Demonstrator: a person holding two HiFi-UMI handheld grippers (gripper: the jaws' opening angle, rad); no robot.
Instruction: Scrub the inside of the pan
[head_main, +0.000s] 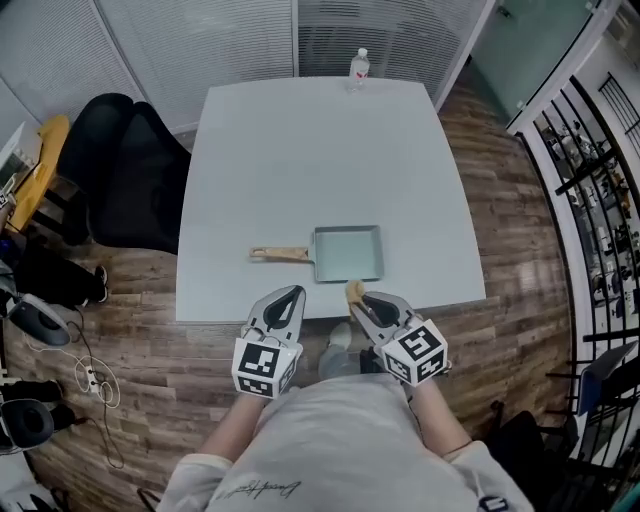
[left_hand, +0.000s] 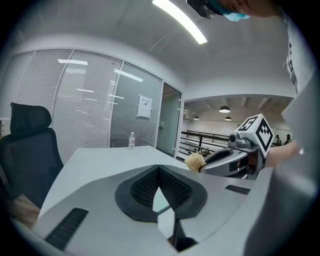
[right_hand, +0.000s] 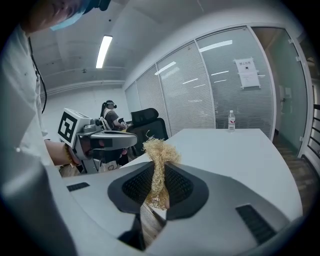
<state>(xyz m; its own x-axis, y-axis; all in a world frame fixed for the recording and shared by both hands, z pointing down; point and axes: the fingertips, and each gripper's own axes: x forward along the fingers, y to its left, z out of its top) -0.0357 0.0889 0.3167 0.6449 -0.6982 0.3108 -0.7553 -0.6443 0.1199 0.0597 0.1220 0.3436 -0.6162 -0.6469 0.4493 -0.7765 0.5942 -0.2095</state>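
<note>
Head view: one pan (head_main: 349, 253), apparently one scrubber (head_main: 354, 291).

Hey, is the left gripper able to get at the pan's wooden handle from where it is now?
Probably yes. The wooden handle lies just ahead of the left gripper, only bare table between. Its jaws are shut and empty, so they must open first.

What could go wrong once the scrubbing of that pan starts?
The pan lies loose near the table's front edge, and the left tool is shut and empty, not on the wooden handle; scrubbing might shove the pan about. The right tool pinches only a thin fibre scrubber, which might slip out or let the tool's tips scrape the pan.
</note>
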